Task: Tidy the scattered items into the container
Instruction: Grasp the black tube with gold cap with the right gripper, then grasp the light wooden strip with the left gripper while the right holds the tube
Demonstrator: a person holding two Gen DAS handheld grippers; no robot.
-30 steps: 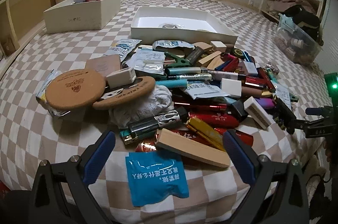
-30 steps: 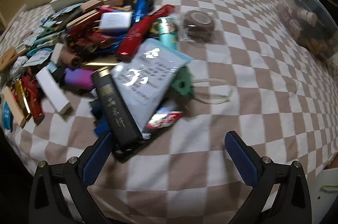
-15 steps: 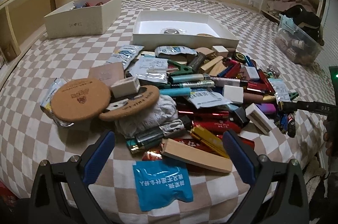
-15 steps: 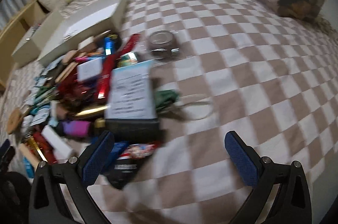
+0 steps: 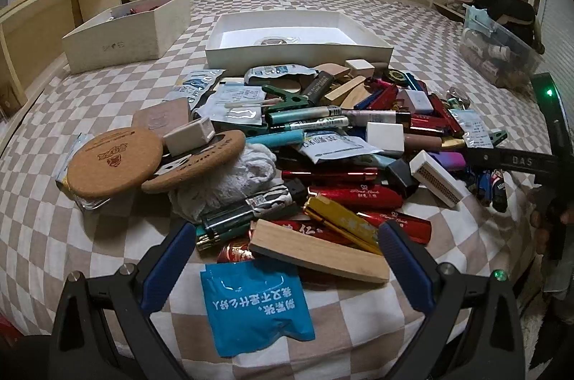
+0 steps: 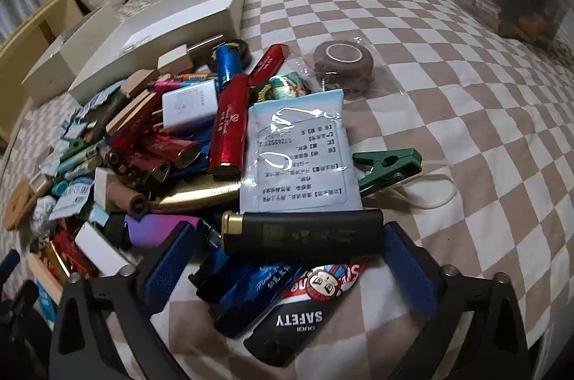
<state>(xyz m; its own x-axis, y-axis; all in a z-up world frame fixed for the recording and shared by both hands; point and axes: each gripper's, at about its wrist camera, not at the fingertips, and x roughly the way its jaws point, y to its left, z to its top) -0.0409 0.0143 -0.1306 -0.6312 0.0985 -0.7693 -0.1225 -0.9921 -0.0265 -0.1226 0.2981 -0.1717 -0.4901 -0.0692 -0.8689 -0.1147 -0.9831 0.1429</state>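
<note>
Between the closing right tongs (image 6: 287, 258) a black lighter (image 6: 301, 233) is seen (untouched yet); the left tongs (image 5: 283, 258), spread wide, are shown only above a wooden block (image 5: 319, 251).

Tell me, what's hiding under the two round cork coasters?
Under the cork coasters you can see a crumpled white cloth on one side and a shiny packet's edge on the other. Whatever lies beneath their middles is covered, so it cannot be told.

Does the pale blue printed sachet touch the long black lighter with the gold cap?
Touching. In the right wrist view the pale blue printed sachet lies with its lower edge overlapping the long black lighter.
</note>
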